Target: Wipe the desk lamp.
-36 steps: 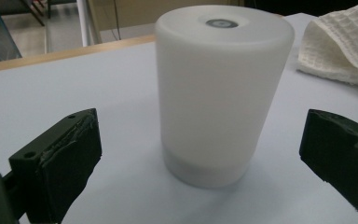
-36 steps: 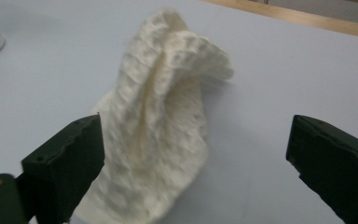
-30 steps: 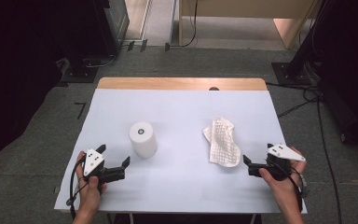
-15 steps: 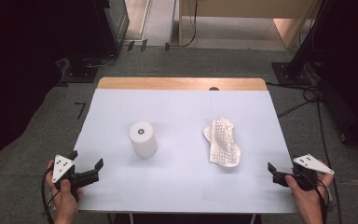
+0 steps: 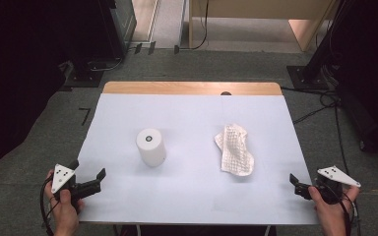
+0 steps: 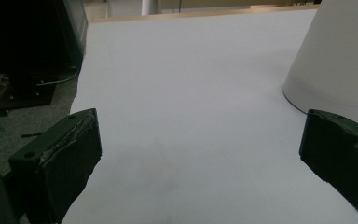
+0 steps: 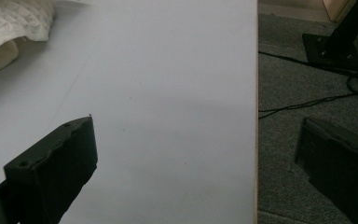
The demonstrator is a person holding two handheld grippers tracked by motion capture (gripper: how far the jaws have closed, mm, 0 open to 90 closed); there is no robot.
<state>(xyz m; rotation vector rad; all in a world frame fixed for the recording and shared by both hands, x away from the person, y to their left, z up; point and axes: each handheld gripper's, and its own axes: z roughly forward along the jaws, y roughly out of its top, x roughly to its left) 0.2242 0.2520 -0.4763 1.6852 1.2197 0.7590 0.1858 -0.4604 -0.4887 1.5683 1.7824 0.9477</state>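
Note:
A white paper roll [image 5: 151, 146] stands upright left of the table's middle. A crumpled white cloth [image 5: 235, 156] lies flat to its right. At the near left corner a hand holds my left gripper [image 5: 87, 170] open and empty, pointing right along the front edge. In the left gripper view its jaws [image 6: 200, 177] stand wide apart over bare table, with the roll [image 6: 335, 56] ahead on the right. My right gripper [image 5: 299, 186] is at the near right corner, open and empty. In the right gripper view it [image 7: 196, 172] straddles the table's side edge, with the cloth [image 7: 9, 23] at the far left.
The table [image 5: 192, 118] has a white top and a wooden strip [image 5: 192, 88] along its far edge. Grey carpet surrounds it, with cables [image 5: 320, 105] and stand bases [image 5: 305, 76] at the right and dark equipment [image 5: 113, 34] at the back left.
Both grippers have drawn apart and back, from beside the roll and the cloth to the table's near corners. The roll and the cloth have not moved.

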